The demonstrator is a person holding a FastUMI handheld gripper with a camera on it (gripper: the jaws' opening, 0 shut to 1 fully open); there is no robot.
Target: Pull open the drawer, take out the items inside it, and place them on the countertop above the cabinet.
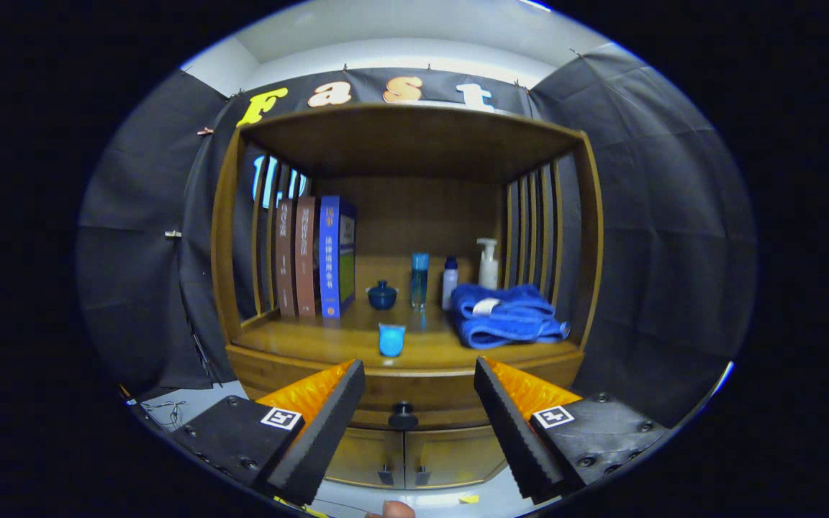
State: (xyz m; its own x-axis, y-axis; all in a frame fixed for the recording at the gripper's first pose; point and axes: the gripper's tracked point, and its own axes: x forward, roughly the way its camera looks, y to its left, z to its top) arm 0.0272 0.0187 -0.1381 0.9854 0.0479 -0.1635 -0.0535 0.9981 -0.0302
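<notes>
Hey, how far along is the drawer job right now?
Nothing looks done: the drawer is shut, its black knob untouched. In hand: the hand-held gripper is open, lined up with the knob ahead between its fingers. Left: pull it open and move its contents, still hidden, onto the countertop.

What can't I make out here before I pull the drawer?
- Inside of the drawer: hidden by its shut front, gripper view.
- Print on the books: too small.
- Cabinet doors: sides covered by the open gripper fingers.
- Towel back: hidden by its own folds.
</notes>
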